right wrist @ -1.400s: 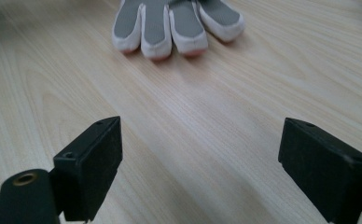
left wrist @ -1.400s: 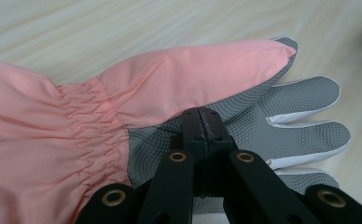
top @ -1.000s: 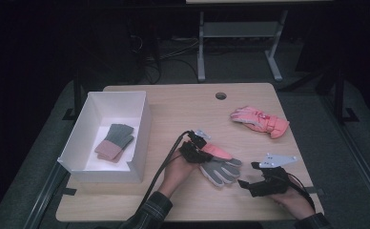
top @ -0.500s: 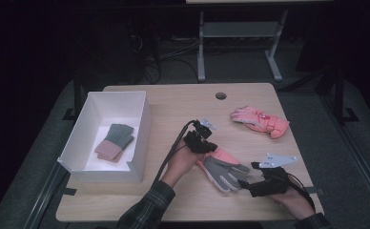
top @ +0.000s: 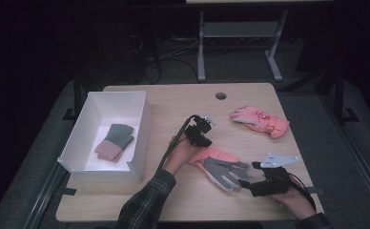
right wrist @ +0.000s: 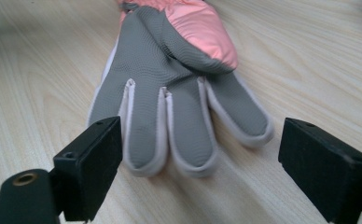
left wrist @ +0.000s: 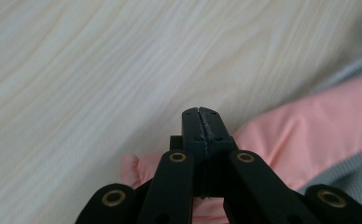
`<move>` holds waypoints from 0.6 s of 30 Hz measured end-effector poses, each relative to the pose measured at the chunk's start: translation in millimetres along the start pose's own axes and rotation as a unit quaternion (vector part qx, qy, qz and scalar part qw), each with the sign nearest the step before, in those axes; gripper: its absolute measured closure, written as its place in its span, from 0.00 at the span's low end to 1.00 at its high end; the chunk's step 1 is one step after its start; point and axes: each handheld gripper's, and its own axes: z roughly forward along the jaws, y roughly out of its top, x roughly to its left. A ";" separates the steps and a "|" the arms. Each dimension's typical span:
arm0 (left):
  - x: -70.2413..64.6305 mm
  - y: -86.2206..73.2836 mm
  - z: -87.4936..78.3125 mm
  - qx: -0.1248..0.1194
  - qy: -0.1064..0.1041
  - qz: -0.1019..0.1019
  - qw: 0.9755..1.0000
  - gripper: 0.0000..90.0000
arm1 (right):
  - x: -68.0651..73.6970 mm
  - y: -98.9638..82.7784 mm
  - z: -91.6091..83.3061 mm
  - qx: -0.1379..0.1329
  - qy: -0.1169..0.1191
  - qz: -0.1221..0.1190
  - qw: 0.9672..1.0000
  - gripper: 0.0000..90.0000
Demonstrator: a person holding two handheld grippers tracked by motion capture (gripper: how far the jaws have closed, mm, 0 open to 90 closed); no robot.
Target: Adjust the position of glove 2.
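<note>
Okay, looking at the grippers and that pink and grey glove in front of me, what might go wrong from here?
1. The left gripper is shut and appears empty, its tip above the table beside the glove's pink cuff; it may have let go of the cuff.
2. The right gripper is open with the glove's grey fingers just ahead; closing now could catch only fingertips, so the pink and grey glove may droop or slide out.

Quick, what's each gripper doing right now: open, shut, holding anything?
Left gripper: shut, nothing between its jaws, above the pink glove's cuff.
Right gripper: open, holding nothing, jaws either side of the glove's grey fingertips.
</note>
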 end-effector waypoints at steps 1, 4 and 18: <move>-0.1 -3.3 -1.8 -0.002 -0.001 -0.004 1.000 1.00 | 0.2 0.1 0.0 0.000 0.000 -0.001 1.000 0.15; 0.3 -14.2 -8.4 -0.002 -0.004 -0.012 1.000 1.00 | 1.4 0.6 0.1 0.002 0.000 0.001 1.000 0.15; -3.0 -65.2 -38.3 -0.004 -0.019 -0.023 1.000 1.00 | 1.7 0.5 0.8 0.005 -0.002 0.003 1.000 0.15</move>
